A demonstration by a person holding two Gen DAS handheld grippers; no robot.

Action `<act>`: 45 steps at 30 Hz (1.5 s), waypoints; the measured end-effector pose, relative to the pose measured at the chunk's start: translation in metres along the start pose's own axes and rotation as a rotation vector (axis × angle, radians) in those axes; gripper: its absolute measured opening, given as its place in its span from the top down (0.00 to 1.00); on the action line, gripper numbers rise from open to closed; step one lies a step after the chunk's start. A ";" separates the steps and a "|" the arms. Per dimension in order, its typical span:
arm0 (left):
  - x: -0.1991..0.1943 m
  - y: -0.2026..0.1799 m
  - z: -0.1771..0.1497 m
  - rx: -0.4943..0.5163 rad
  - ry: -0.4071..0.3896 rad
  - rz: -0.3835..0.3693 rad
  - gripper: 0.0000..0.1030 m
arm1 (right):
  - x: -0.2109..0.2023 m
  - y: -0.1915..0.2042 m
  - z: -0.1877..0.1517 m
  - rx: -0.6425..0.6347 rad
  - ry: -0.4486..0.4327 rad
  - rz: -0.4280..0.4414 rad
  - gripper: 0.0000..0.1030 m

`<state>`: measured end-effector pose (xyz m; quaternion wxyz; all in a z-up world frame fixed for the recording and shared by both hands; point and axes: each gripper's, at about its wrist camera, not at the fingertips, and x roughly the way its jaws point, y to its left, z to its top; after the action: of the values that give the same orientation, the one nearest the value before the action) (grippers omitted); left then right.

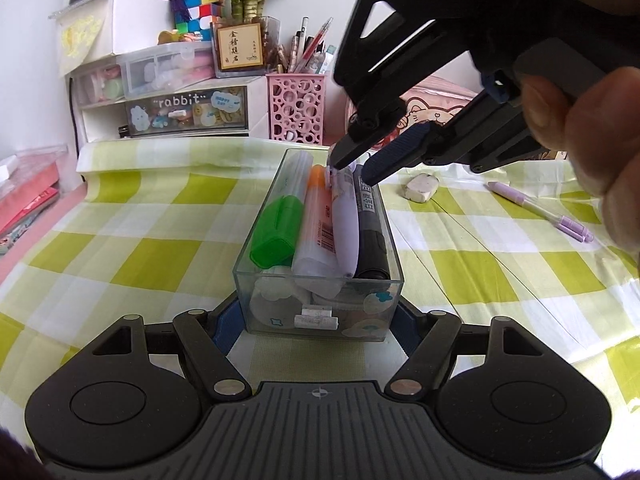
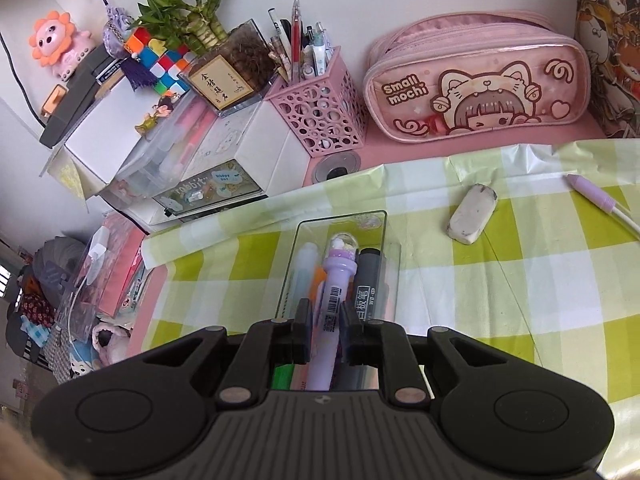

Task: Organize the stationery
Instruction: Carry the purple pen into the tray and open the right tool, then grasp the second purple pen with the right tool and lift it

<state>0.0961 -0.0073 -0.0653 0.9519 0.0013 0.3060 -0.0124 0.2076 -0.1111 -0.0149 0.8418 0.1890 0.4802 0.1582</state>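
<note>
**Purple pen going into the clear tray**

The right gripper [image 1: 352,170] is reaching down from the upper right in the left wrist view, its two fingers closing around the far, capped end of a pale purple pen [image 1: 346,220]. In the right wrist view the same pen [image 2: 334,296] is running straight out between the fingers, its barcode label sitting right at the fingertips and its domed clear cap pointing away; the pads appear to be pressing on the barrel from both sides, so the right tongs are grasping the pen.

The pen is lying lengthwise in the clear tray [image 1: 394,248], between an orange-capped marker [image 1: 318,208] on one side and a black whiteboard marker [image 1: 370,228] on the other. A green highlighter [image 1: 278,230] is lying at the far left of the row. The pen's near end is resting on top of the other pens, close to the tray's near wall.

The left gripper [image 1: 320,324] is spread wide, its blue-padded fingertips sitting either side of the tray's near end. Whether the pads are touching the walls cannot be told, so its grasp is unclear.

Off to the right on the green checked cloth [image 1: 160,248], a worn white eraser [image 1: 420,187] and a second purple pen [image 1: 540,210] are lying well apart from the tray.
</note>
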 end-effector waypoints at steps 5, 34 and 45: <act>0.000 0.000 0.000 0.001 -0.001 0.000 0.30 | -0.029 -0.042 0.005 0.035 -0.114 -0.020 0.89; 0.001 0.000 -0.001 0.003 -0.010 -0.004 0.30 | -0.031 -0.137 0.028 -0.176 -0.028 -0.322 0.92; 0.000 -0.001 -0.001 0.009 -0.012 -0.005 0.30 | -0.038 -0.136 0.010 0.172 -0.099 -0.076 0.92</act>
<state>0.0955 -0.0080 -0.0659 0.9537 0.0046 0.3004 -0.0162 0.2096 -0.2490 -0.0457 0.8507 0.2498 0.4565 0.0746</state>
